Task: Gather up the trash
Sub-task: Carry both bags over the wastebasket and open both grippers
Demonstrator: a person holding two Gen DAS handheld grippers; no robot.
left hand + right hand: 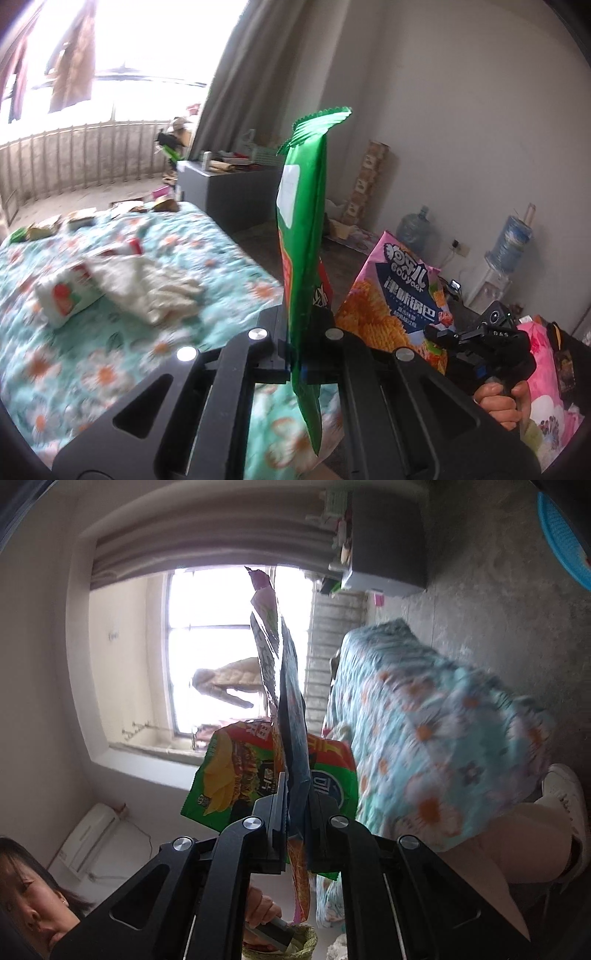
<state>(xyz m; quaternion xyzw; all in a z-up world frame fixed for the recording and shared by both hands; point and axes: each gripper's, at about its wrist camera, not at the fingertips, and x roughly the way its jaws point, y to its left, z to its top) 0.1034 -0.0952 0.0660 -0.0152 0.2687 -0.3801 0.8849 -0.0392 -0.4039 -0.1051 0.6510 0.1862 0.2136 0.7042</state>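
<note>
My left gripper is shut on a green snack bag, held edge-on and upright above the bed. The right gripper shows at the right of the left wrist view, holding a pink and blue snack bag. In the right wrist view my right gripper is shut on that pink and blue bag, seen edge-on. Behind it hangs the green bag. More trash lies on the bed: a white packet with a strawberry print, crumpled white paper and several small wrappers.
The bed has a turquoise flowered cover. A grey cabinet stands beyond it, water jugs by the wall. A woven basket sits below the right gripper. A blue basket is on the floor.
</note>
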